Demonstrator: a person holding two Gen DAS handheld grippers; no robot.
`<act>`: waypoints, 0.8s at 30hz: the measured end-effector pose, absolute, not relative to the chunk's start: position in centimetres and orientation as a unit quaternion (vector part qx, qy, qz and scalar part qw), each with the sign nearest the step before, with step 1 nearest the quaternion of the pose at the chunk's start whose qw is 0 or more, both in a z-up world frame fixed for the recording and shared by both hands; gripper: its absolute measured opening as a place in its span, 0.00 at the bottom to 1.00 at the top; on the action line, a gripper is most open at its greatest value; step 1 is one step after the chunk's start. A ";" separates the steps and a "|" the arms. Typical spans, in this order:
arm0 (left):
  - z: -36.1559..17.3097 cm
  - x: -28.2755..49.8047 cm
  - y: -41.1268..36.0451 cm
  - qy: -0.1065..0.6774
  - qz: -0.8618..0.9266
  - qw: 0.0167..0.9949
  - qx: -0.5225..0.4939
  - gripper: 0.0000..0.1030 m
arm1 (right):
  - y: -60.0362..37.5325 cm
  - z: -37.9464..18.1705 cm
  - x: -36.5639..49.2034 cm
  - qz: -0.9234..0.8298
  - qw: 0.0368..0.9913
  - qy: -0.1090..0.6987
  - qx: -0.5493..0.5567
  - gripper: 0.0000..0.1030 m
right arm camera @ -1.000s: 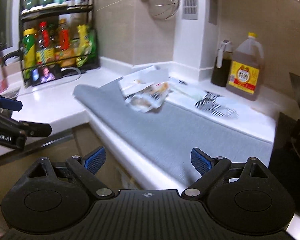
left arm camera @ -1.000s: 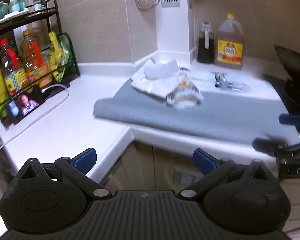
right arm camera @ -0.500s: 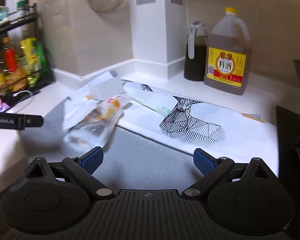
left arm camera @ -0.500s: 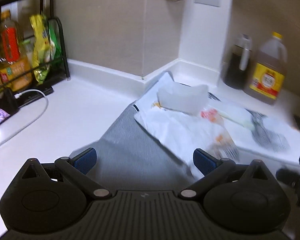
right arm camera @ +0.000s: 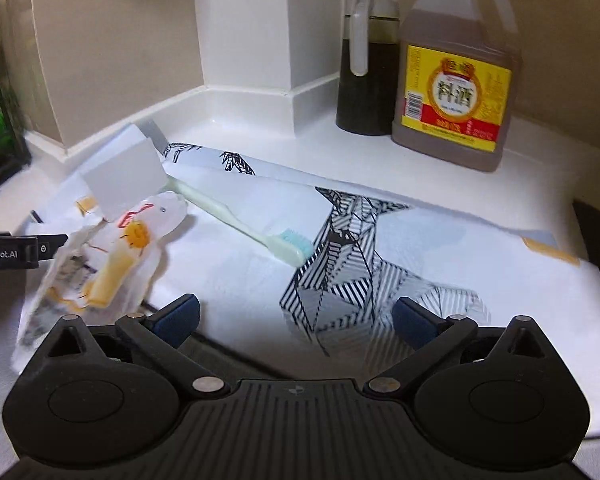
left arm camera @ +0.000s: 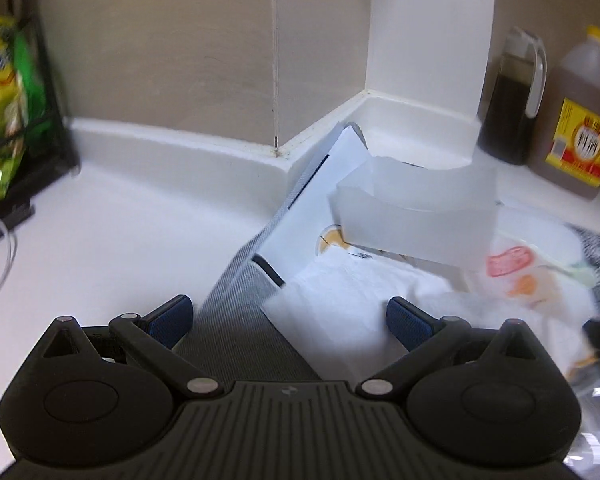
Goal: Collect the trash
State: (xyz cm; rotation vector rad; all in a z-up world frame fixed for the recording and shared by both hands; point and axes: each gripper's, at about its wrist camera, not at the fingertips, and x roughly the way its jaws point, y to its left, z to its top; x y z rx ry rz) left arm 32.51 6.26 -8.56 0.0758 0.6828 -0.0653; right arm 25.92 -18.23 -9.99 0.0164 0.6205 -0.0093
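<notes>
Crumpled clear plastic wrapper with orange-and-red print (right arm camera: 100, 268) lies on white table (left arm camera: 120, 232), left part of right wrist view, long axis running near-left to far-right. Frosted plastic tray (left arm camera: 416, 216) just beyond it. Pale green toothbrush (right arm camera: 240, 216) on geometric-print white cloth (right arm camera: 400, 264), bristles pointing near-right. Left gripper (left arm camera: 288, 318) jaws spread, empty, over white paper napkin (left arm camera: 340, 300). Right gripper (right arm camera: 296, 314) jaws just been opening, wide, nothing between. Left gripper's arm reads "enRobot.AI". Brown jug (right arm camera: 456, 76), yellow-red label.
</notes>
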 end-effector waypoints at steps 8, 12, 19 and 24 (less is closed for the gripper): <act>-9.1 35.5 6.9 0.336 -0.029 0.941 0.014 1.00 | -17.7 -10.6 29.1 -0.031 0.955 0.293 0.008 1.00; -9.1 36.8 6.8 0.338 -0.013 0.941 0.007 1.00 | -17.6 -10.6 29.1 -0.034 0.956 0.293 0.008 1.00; -8.9 36.8 6.8 0.338 -0.014 0.941 0.008 1.00 | -17.6 -10.6 28.9 -0.034 0.955 0.293 0.009 1.00; -8.9 36.8 6.8 0.338 -0.014 0.941 0.008 1.00 | -17.5 -10.7 28.9 -0.034 0.955 0.293 0.009 1.00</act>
